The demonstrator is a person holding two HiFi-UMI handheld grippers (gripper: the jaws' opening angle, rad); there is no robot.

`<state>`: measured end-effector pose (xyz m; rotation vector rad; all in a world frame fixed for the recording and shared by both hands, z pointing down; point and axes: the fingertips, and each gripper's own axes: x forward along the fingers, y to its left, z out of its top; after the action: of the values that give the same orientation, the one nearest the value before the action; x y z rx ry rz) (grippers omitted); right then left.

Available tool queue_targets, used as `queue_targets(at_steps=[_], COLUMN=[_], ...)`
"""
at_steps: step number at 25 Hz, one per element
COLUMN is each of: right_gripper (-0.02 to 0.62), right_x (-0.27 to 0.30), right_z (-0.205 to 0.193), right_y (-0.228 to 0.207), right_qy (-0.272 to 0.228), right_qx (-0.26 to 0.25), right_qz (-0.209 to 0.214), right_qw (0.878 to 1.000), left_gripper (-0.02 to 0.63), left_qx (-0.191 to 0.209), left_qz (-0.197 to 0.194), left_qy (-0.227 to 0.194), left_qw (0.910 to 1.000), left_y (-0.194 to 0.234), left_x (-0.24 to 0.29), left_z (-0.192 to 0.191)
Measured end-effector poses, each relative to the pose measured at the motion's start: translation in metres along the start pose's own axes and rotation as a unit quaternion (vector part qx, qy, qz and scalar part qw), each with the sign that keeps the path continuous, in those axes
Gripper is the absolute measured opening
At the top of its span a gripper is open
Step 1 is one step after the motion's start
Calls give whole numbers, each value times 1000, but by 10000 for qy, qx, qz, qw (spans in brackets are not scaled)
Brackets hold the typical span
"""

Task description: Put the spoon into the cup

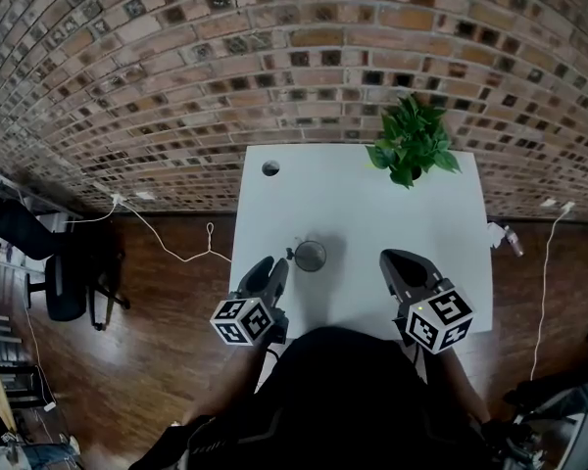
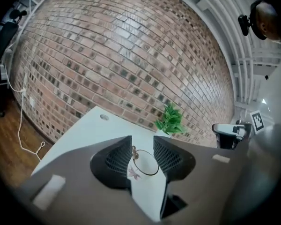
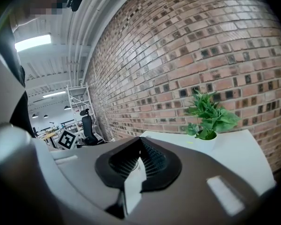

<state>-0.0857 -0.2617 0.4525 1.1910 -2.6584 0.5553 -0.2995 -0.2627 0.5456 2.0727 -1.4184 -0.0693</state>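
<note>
Two grippers are held over the near edge of a white counter, with the cup set near its middle. The spoon is already stood in the cup, its handle end leaning against the rim on the left side. The left gripper is pointed at the cup from just short of it. Its fingers are spread wide apart, and the cup is seen through the gap with neither pad pressed on it. The right gripper is kept well to the right of the cup. Its fingers are brought together at the tips with nothing between them. A potted plant is placed at the far right corner, against the brick wall.
</note>
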Motion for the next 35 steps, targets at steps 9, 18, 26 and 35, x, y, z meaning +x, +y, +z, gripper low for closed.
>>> queue_targets(at_steps=[9,18,26,35], right_gripper=[6,6,6,6], right_x=[-15,-40,-85,-173], right_z=[3,-9,-3,-22], right_y=[11,27,36,-1], right_qy=[-55,8,-486,-548], right_qx=[-22,88,50,212], right_qz=[-141,-446,-279,-3], right_qw=[9999,9990,9984,9983], left_gripper=[5,5,5,5], left_qx=[323,312,764,1042], left_qz=[-545,-1594,-1740,-1832], left_qy=[-626,-383,-274,-218], left_qw=[9960,9860,9814,9773], left_y=[-35,-97,-146,-266], left_x=[-32,-53,-54,-59], left_z=[43,32,10,-20])
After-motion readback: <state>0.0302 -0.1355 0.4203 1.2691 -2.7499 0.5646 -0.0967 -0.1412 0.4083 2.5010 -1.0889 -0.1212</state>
